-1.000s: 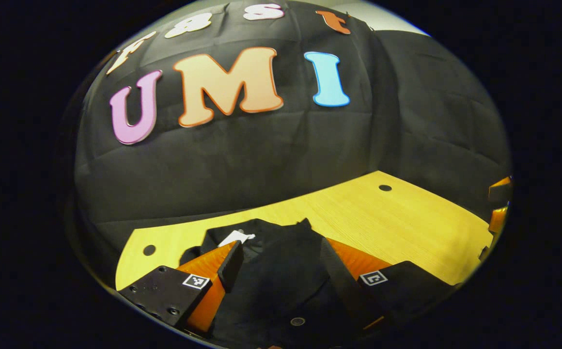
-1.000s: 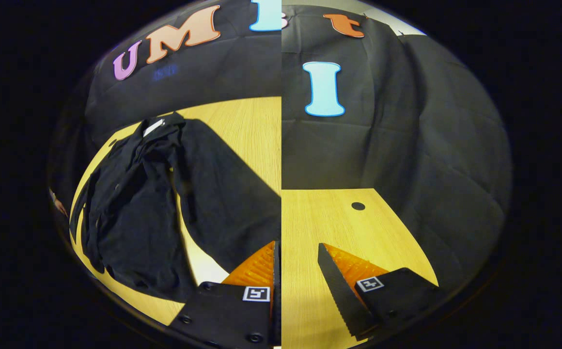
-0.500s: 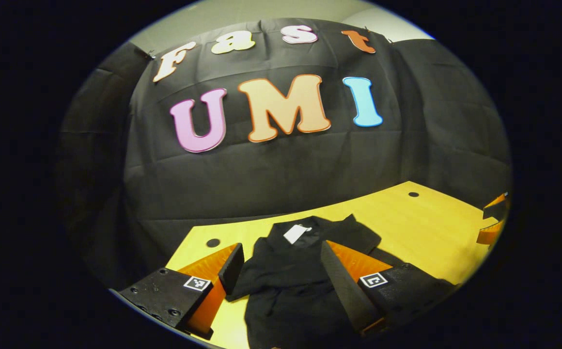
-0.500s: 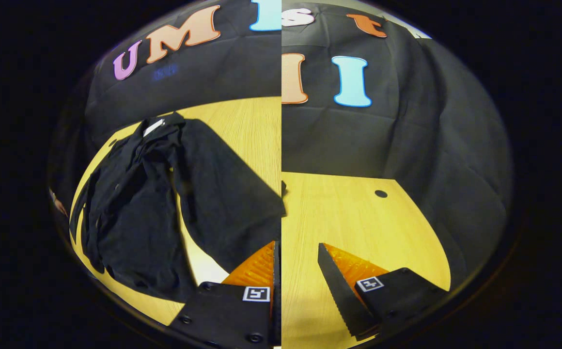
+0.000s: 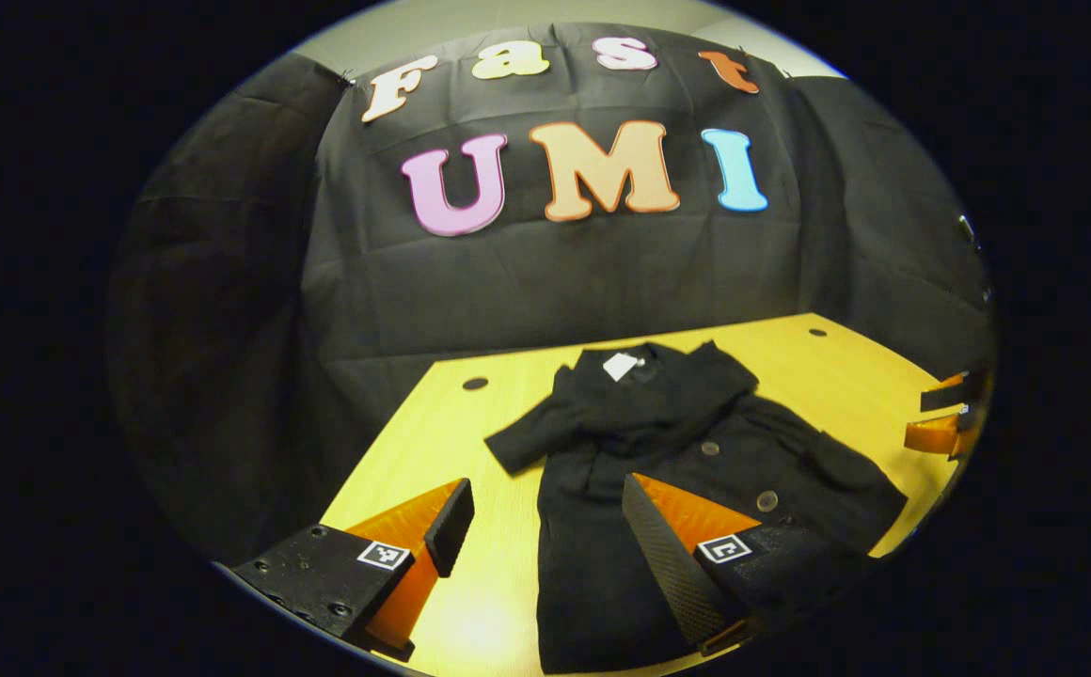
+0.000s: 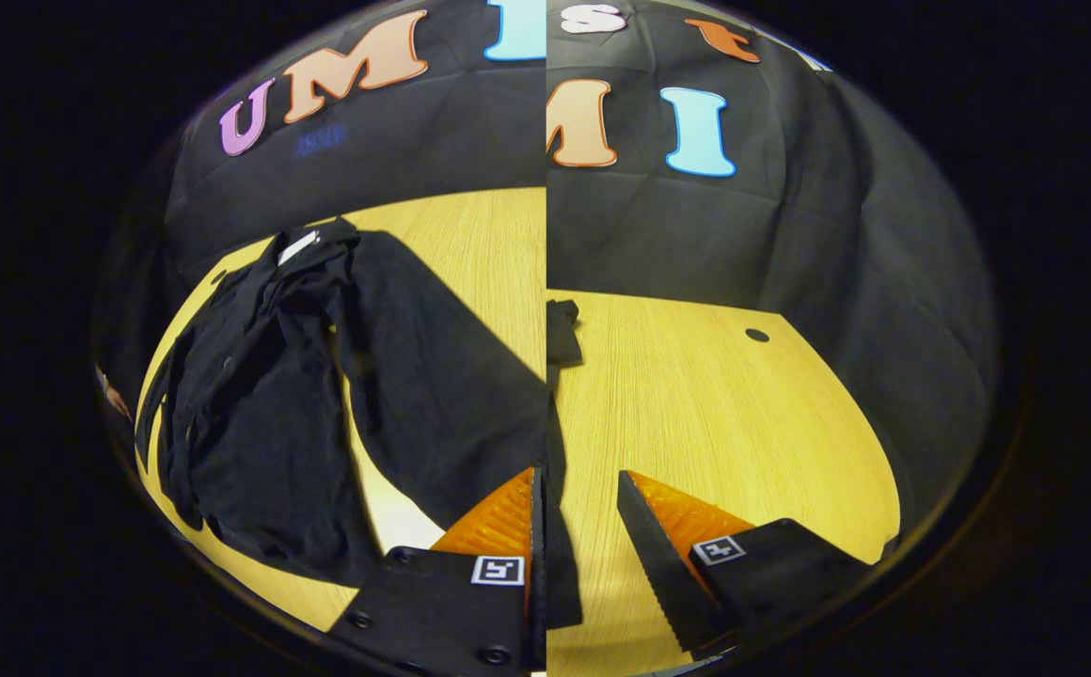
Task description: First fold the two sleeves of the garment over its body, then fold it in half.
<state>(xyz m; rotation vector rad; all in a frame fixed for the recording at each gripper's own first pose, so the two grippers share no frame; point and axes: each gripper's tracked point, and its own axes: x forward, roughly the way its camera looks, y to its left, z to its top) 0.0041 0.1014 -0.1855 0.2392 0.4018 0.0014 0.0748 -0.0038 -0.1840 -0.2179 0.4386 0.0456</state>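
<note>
A black buttoned garment (image 5: 658,451) lies on the wooden table (image 5: 433,423), collar and white tag at the far end. One sleeve (image 5: 522,442) sticks out to its left; the other side lies along the body. My left gripper (image 5: 545,496) is open above its near part, with one finger over the cloth and the other over bare wood. The right gripper (image 5: 945,423) shows at the table's right edge. In the right gripper view the garment (image 6: 320,395) spreads to the left, and my right gripper (image 6: 578,484) is open over wood beside its edge.
Small round holes (image 5: 475,384) mark the table's far corners, another hole (image 6: 757,335) ahead of the right gripper. The black cloth wall (image 5: 555,273) stands right behind the table. Bare wood (image 6: 715,404) stretches to the right of the garment.
The left gripper has drawn back and up from the cloth that lay between its open fingers; the whole garment now lies ahead. The right gripper view has shifted, bringing the garment's edge into sight.
</note>
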